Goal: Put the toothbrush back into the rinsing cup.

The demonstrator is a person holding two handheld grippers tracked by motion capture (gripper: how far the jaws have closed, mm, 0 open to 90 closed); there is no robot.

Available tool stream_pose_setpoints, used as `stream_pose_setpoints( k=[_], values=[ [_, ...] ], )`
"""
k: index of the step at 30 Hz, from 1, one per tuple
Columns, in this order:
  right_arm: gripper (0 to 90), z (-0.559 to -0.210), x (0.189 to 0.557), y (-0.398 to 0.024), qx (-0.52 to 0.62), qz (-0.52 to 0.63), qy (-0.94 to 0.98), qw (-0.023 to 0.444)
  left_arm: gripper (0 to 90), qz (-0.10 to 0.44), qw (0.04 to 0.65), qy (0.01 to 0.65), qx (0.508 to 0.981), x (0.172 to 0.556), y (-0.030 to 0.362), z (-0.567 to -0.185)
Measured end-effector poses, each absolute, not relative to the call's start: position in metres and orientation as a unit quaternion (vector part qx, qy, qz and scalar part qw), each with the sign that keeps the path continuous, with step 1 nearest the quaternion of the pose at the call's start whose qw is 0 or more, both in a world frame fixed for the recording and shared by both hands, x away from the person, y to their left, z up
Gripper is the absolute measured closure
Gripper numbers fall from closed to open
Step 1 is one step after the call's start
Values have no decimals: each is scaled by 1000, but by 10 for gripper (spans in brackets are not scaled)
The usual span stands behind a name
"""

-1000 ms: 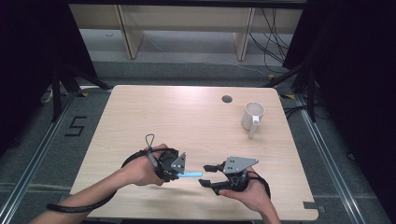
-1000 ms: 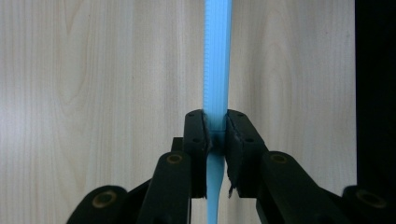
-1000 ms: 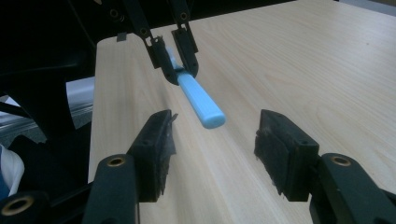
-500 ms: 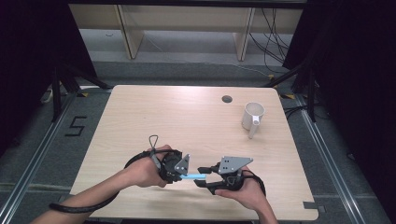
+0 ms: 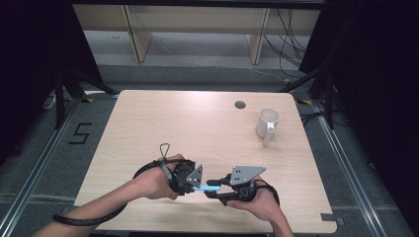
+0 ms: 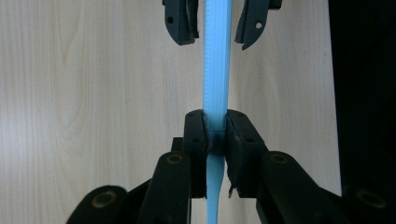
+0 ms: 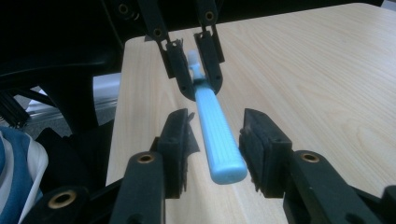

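While the table [image 5: 163, 123] carries a white mug [image 5: 267, 124] well away, the left gripper [image 5: 193, 181] clamps a blue ridged handle [image 7: 217, 135], perhaps a toothbrush, held above the near edge. The right gripper [image 7: 217, 147] has been closing around its free end, pads not yet touching.

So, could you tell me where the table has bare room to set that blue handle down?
Bare wood runs from the far-left corner of the table across to the white mug. The near edge is crowded by both grippers around the blue handle.
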State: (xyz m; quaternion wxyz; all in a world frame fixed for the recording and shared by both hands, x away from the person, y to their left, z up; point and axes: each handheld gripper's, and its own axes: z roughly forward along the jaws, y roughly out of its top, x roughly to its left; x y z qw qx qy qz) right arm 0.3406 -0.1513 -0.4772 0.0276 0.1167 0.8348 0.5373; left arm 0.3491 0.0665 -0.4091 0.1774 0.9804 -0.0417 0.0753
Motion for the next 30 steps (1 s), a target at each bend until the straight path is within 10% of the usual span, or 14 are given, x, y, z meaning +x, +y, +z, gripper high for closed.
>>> stream_pose_setpoints(
  k=[30],
  values=[
    [740,-478,340,-153,99,552,828,21,785,69,183,-38,980,348,64,-409]
  ],
)
